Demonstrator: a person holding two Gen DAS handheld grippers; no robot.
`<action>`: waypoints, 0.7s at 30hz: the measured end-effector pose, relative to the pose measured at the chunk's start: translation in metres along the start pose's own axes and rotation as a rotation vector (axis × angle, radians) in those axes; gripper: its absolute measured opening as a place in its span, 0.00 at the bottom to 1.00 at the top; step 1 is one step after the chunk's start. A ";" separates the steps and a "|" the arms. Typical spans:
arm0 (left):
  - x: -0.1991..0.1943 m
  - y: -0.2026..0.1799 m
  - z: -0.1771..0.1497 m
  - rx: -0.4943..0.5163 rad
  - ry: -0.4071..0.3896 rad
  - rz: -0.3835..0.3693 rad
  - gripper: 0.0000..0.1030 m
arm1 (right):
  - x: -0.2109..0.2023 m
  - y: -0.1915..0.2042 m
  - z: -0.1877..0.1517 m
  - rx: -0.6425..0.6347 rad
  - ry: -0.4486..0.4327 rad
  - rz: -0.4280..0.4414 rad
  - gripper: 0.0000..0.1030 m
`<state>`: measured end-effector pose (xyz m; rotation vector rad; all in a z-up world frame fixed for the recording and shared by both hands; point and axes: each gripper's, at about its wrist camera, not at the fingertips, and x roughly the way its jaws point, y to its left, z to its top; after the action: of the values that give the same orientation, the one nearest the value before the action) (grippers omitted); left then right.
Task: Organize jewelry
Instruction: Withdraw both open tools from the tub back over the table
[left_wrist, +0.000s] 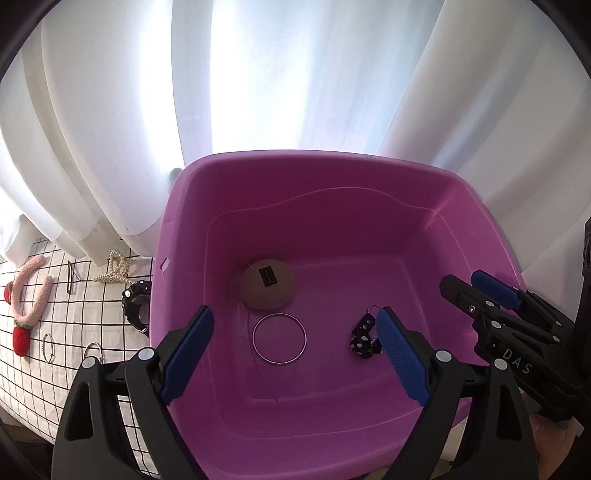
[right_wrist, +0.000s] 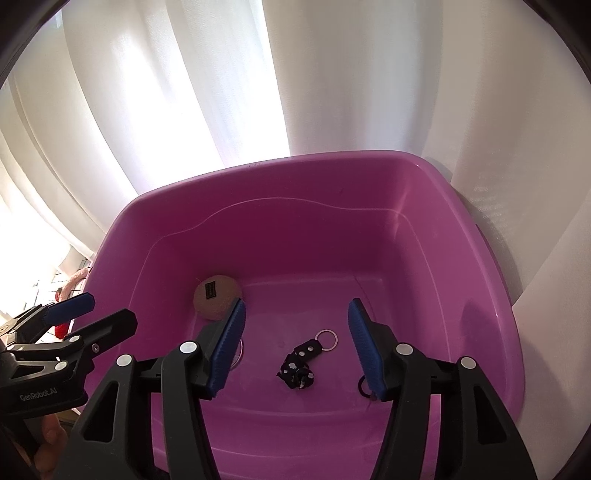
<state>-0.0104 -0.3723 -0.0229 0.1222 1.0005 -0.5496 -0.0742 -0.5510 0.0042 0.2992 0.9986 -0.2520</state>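
Jewelry left on the counter (left_wrist: 92, 314) sits off to the left claw's (left_wrist: 295, 354) left, outside the purple tub (left_wrist: 369, 162); both claws hang released and empty, right claw (right_wrist: 295, 350) farther off.

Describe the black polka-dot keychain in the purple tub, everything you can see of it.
The polka-dot keychain is a small black fabric piece with white dots, crumpled into a loose knot, with a short strap running to a thin metal split ring. It lies flat on the floor of the purple tub, right of the silver bangle. Nothing grips it; the right gripper hangs open above it.
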 end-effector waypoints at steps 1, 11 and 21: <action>-0.004 0.001 0.000 0.006 -0.011 0.000 0.87 | -0.001 0.001 0.000 0.001 -0.003 0.002 0.56; -0.045 0.017 -0.001 0.054 -0.107 0.006 0.90 | -0.018 0.026 0.003 0.006 -0.043 0.003 0.63; -0.103 0.064 -0.005 0.073 -0.251 0.056 0.92 | -0.040 0.082 0.005 -0.011 -0.108 0.022 0.64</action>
<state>-0.0253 -0.2767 0.0498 0.1415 0.7310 -0.5360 -0.0629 -0.4741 0.0515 0.2836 0.8891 -0.2401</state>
